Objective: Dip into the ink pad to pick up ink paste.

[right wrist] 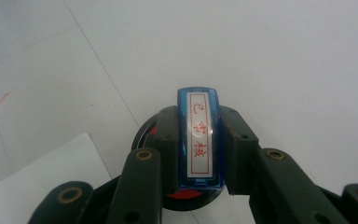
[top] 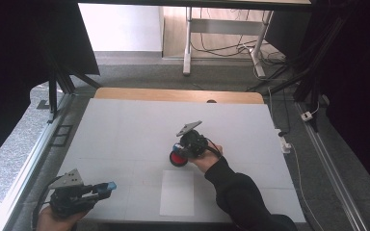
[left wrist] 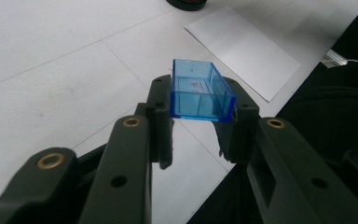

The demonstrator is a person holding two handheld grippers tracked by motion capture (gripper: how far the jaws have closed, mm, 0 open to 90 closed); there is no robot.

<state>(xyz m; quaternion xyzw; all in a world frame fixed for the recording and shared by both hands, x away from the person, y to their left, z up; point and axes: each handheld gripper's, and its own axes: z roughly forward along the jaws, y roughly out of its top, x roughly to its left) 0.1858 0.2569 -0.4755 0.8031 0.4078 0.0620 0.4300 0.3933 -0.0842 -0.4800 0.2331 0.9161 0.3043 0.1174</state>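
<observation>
Two grippers are working over the white table [top: 125, 130], one at each side of a sheet of paper [top: 177, 192] lying near the front edge. At the left, the left gripper [top: 107, 186] is hovering low by the table's front left corner, pointing toward the paper, and its fingers [left wrist: 161, 114] are clamping a clear blue cap [left wrist: 200, 91] by its two long sides. In the left gripper view the cap is sitting level between the fingertips with its hollow side facing up, and it is hanging above the table without touching it. Just right of the paper's far end, the right gripper [top: 180, 150] is pointing down and leftward at a round red ink pad [top: 178, 159] in a black case, resting on the table. Its fingers [right wrist: 168, 140] are squeezing a blue stamp [right wrist: 199, 140] from both sides. In the right gripper view the stamp's label, with red characters inside a red frame, is facing the camera, and the stamp is standing directly over the ink pad; whether its face is touching the pad cannot be told.
</observation>
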